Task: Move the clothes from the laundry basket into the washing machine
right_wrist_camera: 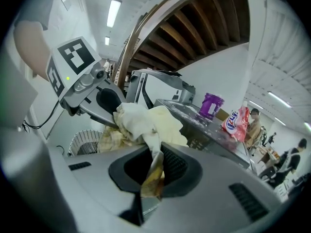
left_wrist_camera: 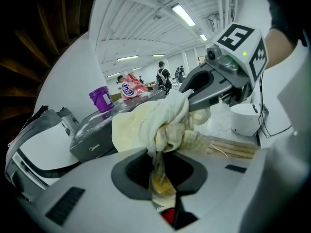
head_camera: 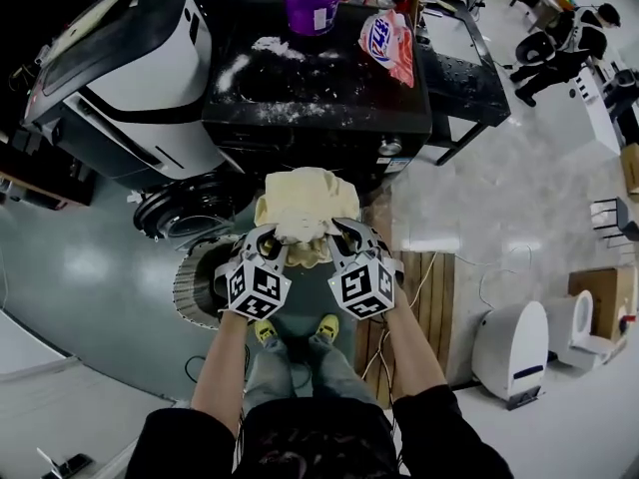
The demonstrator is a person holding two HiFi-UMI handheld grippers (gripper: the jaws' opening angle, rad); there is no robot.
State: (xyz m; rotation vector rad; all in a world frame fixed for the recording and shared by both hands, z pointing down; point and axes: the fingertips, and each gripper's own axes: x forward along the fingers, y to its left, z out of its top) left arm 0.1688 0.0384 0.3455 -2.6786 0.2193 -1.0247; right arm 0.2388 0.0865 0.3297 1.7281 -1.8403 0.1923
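Pale yellow cloth (head_camera: 305,203), partly checked; purple detergent tub (head_camera: 313,0); red-and-white pouch (head_camera: 389,46); black washing machine (head_camera: 329,108), white-dusted; white lattice laundry basket (right_wrist_camera: 83,141).

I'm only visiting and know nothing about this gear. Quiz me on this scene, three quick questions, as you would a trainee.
1. True or false: the left gripper and the right gripper each have their jaws shut on the same pale yellow cloth bundle.
2. What stands on top of the black washing machine? A) a purple tub and a red-and-white bag; B) a kettle; C) folded towels.
3. Name the white ribbed container on the floor below the grippers.
Key: 1 true; 2 A; 3 the laundry basket.
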